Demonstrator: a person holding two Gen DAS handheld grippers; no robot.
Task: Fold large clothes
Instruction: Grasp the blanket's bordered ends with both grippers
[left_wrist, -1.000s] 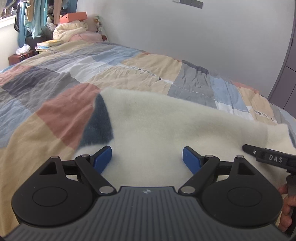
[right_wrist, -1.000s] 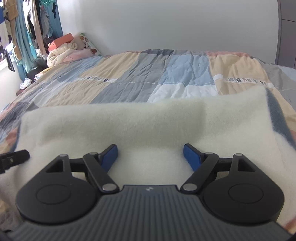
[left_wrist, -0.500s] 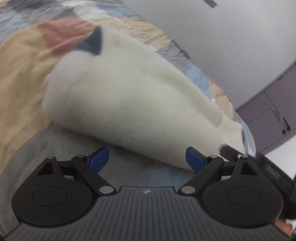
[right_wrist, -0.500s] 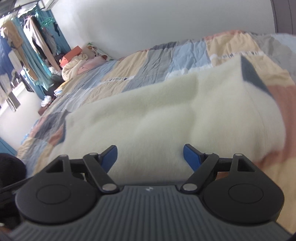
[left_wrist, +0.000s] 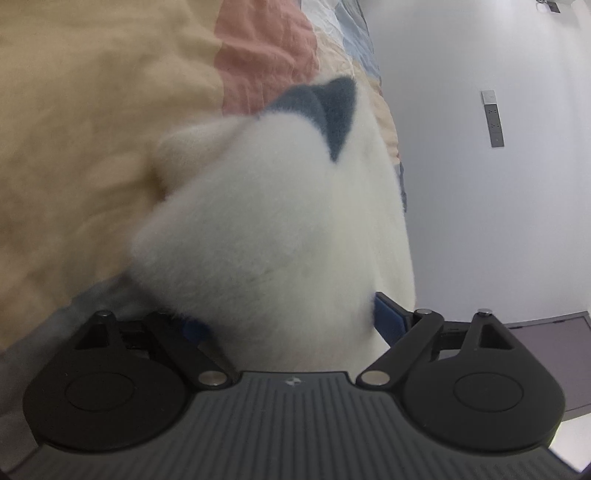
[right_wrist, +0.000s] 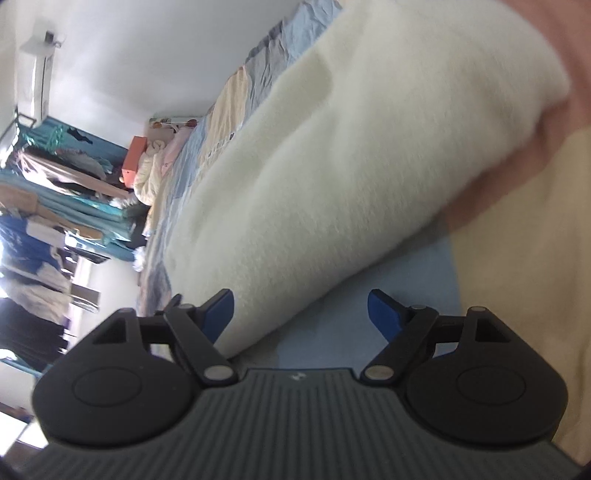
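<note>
While one cream fleece garment (left_wrist: 280, 229) lies on one quilt (right_wrist: 517, 240), both tools, left tool (left_wrist: 288, 325) and right tool (right_wrist: 301, 306), gape

White fleece (left_wrist: 273, 236) hides the left claw's (left_wrist: 291, 325) left fingertip; quilt (left_wrist: 74, 147) blurred; fleece top cut off.

Patchwork bedspread (left_wrist: 92, 110), wall switches (left_wrist: 493, 118), orange box (right_wrist: 133, 157) (perhaps cardboard), hanging clothes (right_wrist: 55, 184)
</note>
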